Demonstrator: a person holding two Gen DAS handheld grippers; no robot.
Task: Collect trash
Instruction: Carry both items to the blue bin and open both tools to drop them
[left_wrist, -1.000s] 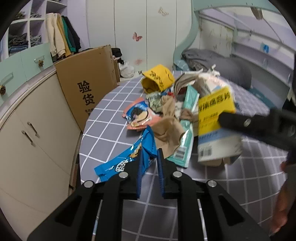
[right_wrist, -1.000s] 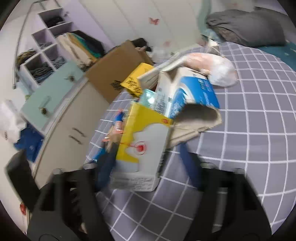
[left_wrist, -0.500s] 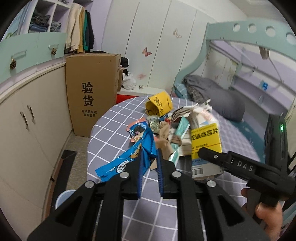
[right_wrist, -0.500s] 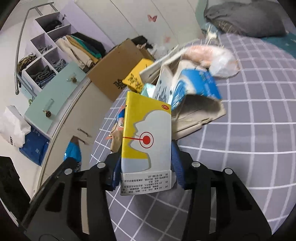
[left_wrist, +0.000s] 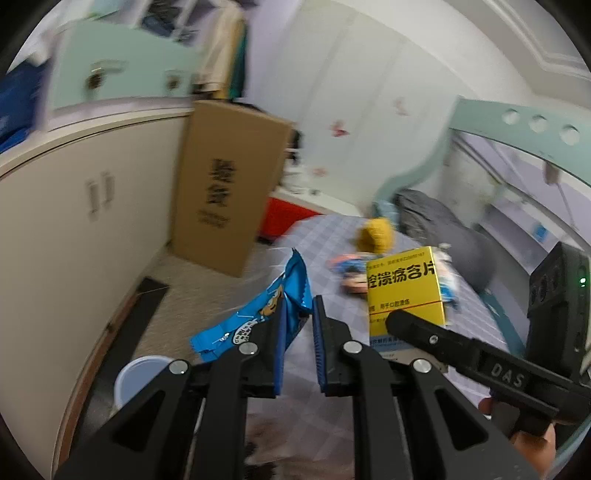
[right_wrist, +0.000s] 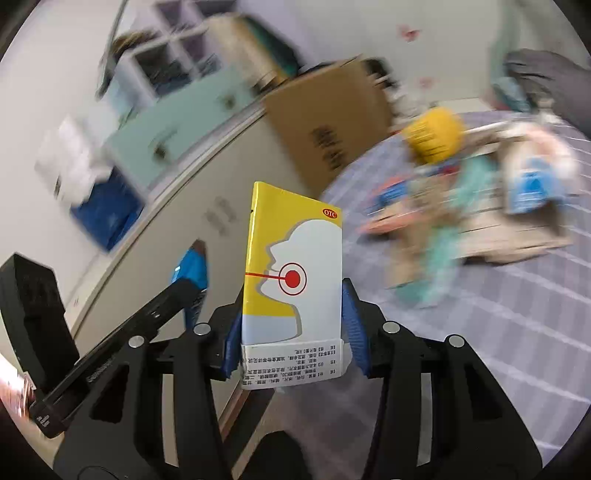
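Even, soft indoor light fills both views, with no hard shadows or glare. Motion blur smears the backgrounds: the tall brown cardboard box (left_wrist: 225, 192), the pale green drawer fronts (right_wrist: 173, 122) and the litter on the grey checked worktop (right_wrist: 517, 295) are streaked. The near black tools and the yellow-and-white medicine carton (right_wrist: 291, 284) stay sharp. Fisheye bending curves the edges, with dark vignetted corners
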